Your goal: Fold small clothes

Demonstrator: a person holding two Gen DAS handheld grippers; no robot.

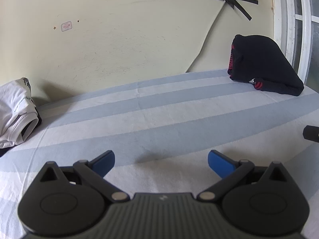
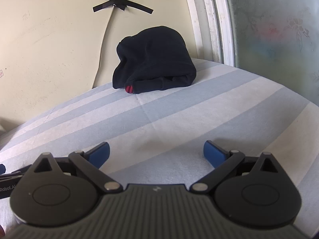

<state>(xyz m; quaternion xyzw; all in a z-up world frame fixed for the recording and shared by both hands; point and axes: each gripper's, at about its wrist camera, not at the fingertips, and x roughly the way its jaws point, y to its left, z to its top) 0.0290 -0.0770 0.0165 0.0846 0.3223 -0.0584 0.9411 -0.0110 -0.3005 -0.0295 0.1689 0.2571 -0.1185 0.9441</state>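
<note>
Left gripper (image 1: 161,160) hangs over the striped bedsheet (image 1: 159,115), blue fingertips (image 1: 105,162) spread wide, nothing between them; right gripper (image 2: 156,153) likewise gaping and empty above the same sheet. Folded black garment with red stripes (image 2: 153,59) sits at the far edge of the bed, against the cream wall (image 1: 119,39), beside the window frame (image 2: 215,20); white garment (image 1: 16,111) lies bunched at the far left edge, well apart from the black one; a cable (image 1: 207,39) runs down the wall under crossed black tape (image 2: 121,1).
</note>
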